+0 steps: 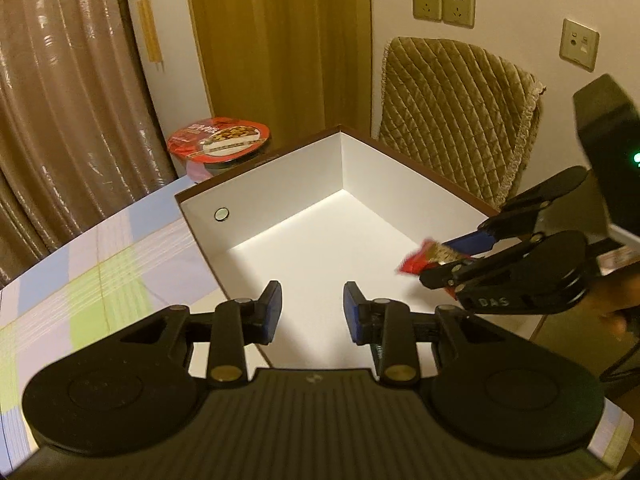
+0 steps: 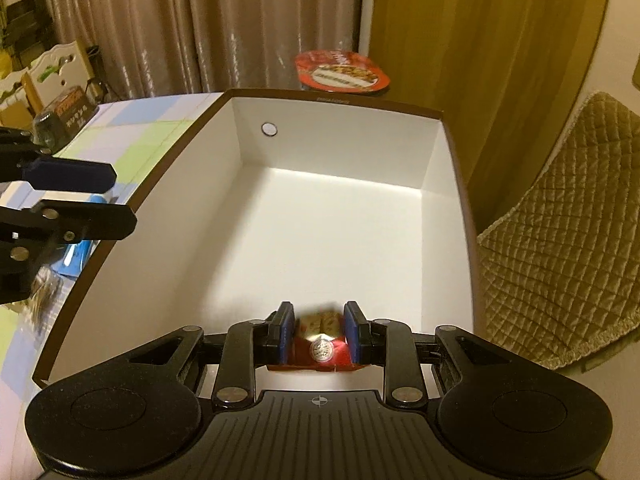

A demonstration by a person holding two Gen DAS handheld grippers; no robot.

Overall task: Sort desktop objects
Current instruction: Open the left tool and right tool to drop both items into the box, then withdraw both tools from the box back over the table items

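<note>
Home, looks like a living or dining room, not a lab or office. Evidence: floor-length shiny brown curtains (image 2: 160, 24) ahead-left of the right hand-held gripper (image 2: 317, 332); wooden door or panel (image 1: 280, 40) straight ahead of the left hand-held gripper (image 1: 312, 308); chair with a quilted tan cover (image 1: 456, 112) to its right, beyond the box; beige wall sockets (image 1: 443, 5) above the chair. Tabletop has a pastel checked cloth (image 1: 92, 264). Instant noodle bowl with red lid (image 2: 342, 73) sits past the white box (image 2: 448, 208). White scalloped furniture piece (image 2: 48, 68) far left. Warm dim indoor lighting.
</note>
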